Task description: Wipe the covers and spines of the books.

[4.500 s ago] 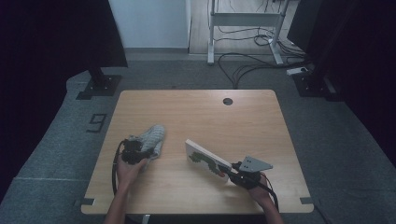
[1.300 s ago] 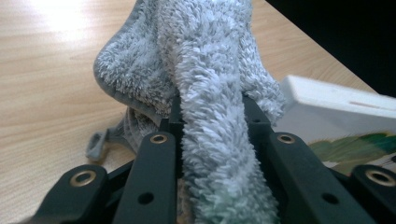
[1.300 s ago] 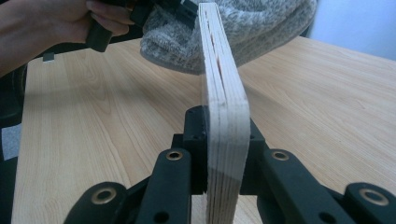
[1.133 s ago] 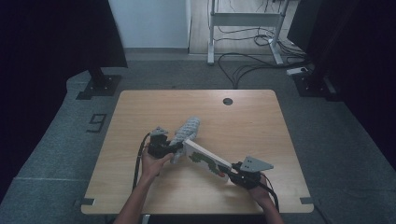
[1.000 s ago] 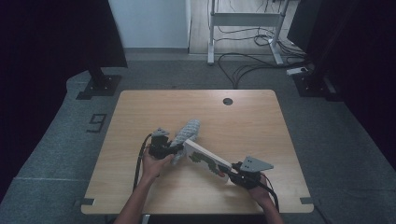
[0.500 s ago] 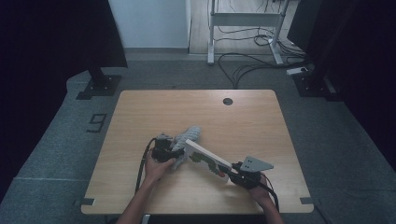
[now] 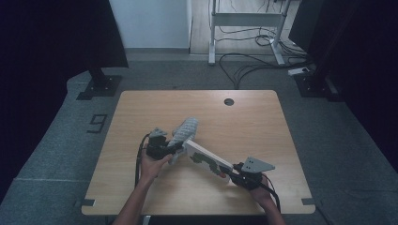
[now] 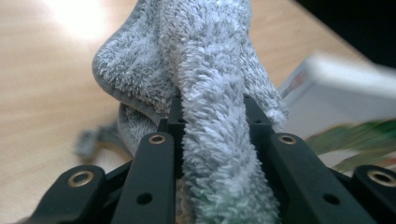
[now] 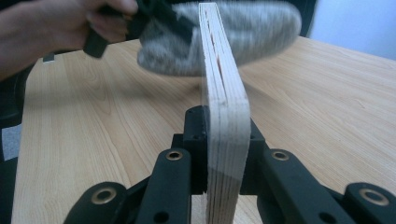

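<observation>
1. Your left gripper (image 7: 165, 149) has its black jaws clamped on a grey, thick-piled terry cloth (image 7: 184, 131); in the left gripper view the fluffy, looped cloth (image 8: 210, 93) bulges out between and beyond the jaws in soft folds.
2. Your right gripper (image 7: 237, 172) has its jaws closed on the near end of a flat, pale plywood board with a white face and green print (image 7: 205, 159). In the right gripper view you see the board's edge (image 9: 224, 107) standing upright between the jaws, its thin layers showing as fine lines.
3. The board is long and thin. Its long axis runs straight out from your right jaws, up and to the left in the high view, toward your left gripper.
4. The cloth sits at the board's far end, well ahead of your right jaws, against one face of the board. It stretches out ahead of your left jaws.
5. Under both lies a light, smooth wood-grain surface (image 7: 253, 126) with rounded corners and a small dark round hole (image 7: 228, 101) near its far edge.
</observation>
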`<state>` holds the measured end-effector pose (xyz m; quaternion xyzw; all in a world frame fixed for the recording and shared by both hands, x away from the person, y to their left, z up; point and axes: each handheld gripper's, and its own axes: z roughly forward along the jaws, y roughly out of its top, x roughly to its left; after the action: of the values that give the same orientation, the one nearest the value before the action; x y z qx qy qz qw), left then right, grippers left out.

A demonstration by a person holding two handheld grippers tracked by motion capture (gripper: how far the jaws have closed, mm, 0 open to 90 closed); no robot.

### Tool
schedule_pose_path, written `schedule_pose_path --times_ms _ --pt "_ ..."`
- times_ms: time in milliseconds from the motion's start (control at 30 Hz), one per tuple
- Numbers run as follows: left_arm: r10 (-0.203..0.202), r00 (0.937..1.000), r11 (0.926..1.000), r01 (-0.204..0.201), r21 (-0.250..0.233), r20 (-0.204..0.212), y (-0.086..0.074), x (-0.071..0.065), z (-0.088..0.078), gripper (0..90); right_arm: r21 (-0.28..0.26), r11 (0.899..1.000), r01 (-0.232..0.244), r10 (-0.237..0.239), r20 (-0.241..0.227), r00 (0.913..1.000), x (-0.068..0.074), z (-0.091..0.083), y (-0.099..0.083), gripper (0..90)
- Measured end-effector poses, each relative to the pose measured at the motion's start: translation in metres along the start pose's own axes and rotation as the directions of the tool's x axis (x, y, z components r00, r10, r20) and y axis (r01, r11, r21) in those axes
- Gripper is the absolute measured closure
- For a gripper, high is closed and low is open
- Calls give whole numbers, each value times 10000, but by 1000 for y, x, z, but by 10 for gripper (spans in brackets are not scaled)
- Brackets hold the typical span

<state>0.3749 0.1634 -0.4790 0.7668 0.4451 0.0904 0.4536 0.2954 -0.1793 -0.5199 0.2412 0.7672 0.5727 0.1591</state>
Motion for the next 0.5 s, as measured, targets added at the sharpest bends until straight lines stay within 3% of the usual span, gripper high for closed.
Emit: schedule_pose_path --times_ms 267,500 --pt "99 9988 9935 -45 -1137 470 24 -11 -33 716 12 10000 -11 11 -9 10000 0 0 0 783" --pt "175 9982 9933 -108 -1153 572 27 -15 -33 714 -15 10000 -21 21 -3 10000 0 0 0 783"
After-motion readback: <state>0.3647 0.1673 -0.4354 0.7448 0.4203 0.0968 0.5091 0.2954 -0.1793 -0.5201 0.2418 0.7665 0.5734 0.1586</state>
